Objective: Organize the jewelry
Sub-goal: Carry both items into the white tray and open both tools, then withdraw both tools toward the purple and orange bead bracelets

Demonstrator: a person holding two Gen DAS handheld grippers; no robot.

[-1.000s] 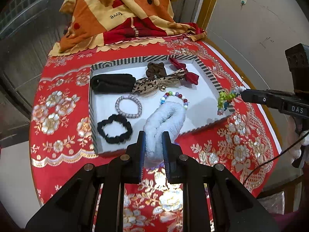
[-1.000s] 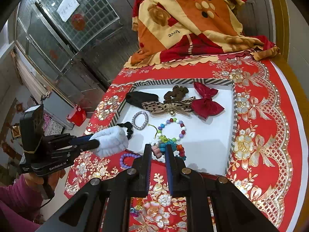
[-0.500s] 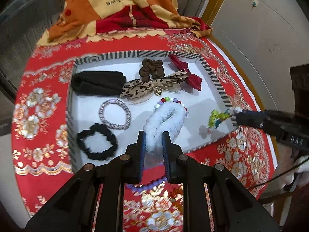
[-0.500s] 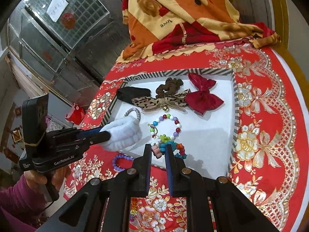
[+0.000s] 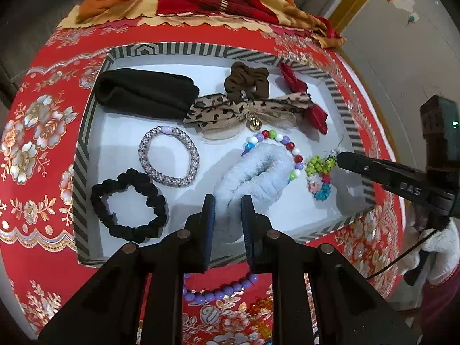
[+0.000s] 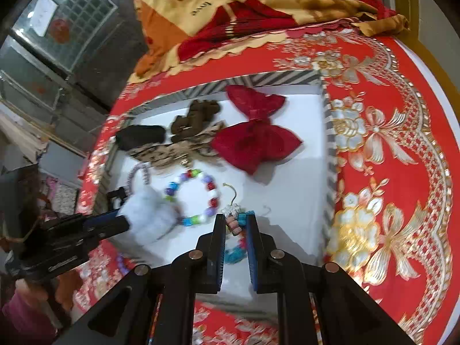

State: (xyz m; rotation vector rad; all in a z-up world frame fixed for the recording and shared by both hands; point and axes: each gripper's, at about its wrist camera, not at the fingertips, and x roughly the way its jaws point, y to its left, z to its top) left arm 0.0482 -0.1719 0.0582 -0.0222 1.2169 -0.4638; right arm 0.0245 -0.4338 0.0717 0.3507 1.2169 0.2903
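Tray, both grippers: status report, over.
Left gripper opening, white fluffy scrunchie between its pads, lying in tray. Right gripper shut on beaded charm over tray. Purple bead bracelet outside on cloth.

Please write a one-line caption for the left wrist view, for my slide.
Left gripper, jaws opening, lowers a fluffy white scrunchie into the striped tray among other hair accessories.

left tool [image 5: 227, 201] opening, right tool [image 6: 236, 221] seemingly clamped
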